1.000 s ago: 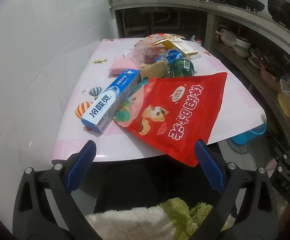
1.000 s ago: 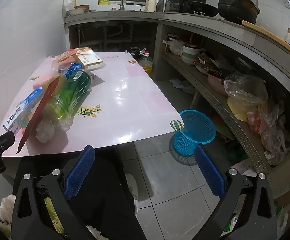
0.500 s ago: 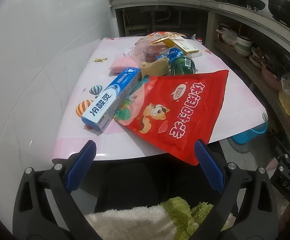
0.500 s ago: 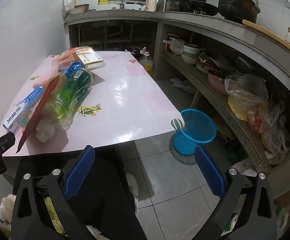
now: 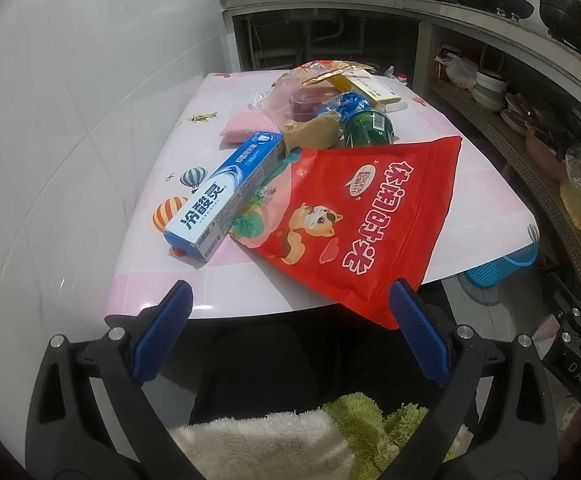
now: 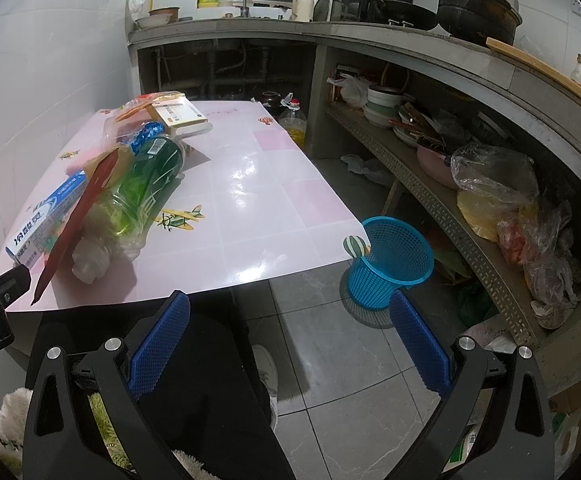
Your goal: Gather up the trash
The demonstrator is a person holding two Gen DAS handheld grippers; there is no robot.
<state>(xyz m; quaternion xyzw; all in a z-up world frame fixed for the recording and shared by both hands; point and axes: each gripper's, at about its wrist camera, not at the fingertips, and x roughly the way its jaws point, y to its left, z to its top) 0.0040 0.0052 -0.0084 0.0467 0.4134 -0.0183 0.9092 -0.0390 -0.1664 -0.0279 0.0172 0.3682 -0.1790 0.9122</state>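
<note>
Trash heaped on the left of the pink desk [image 5: 226,292]: red snack bag [image 5: 354,224] overhanging the near edge, easiest first grab. Left gripper [image 5: 288,334] released, lined up short of it. Right gripper [image 6: 288,346] released, facing the blue basket [image 6: 390,264] on the floor.

Left view: the left claw [image 5: 286,330] had drawn slightly nearer the pink patterned desk [image 5: 210,292]; the desk edge sat a little lower in frame than a second before.
Red foil snack bag [image 5: 354,224]: appeared a touch larger, its overhanging corner closer to the right blue pad.
Blue-and-white toothpaste box [image 5: 226,204]: likewise shifted slightly down in frame.
Right view: the blue plastic mesh basket [image 6: 390,264] and desk drifted only marginally; the right claw [image 6: 288,334] barely moved.
</note>
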